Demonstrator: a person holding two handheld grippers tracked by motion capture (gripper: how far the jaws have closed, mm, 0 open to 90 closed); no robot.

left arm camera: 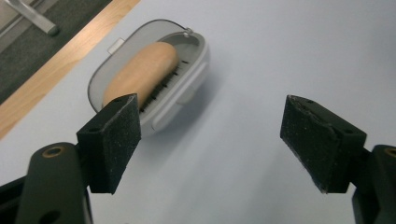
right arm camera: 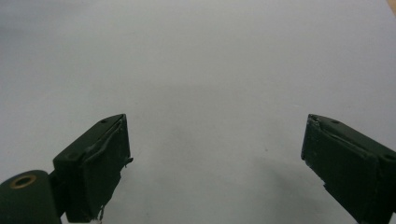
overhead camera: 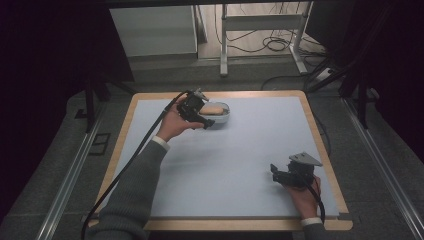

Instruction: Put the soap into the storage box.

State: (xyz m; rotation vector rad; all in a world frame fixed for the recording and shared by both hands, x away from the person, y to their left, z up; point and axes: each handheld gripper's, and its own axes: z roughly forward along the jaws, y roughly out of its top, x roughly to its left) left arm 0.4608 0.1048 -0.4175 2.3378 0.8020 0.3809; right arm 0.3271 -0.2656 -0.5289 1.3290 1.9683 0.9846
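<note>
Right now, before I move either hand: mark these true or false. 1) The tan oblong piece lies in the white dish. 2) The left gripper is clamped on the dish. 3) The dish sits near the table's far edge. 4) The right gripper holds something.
1) True: the tan oblong piece lies inside the white dish.
2) False: the left gripper has open jaws with nothing between them; the dish lies beyond them.
3) True: the dish is close to the wooden far edge of the table.
4) False: the right gripper is open over the bare mat.
</note>
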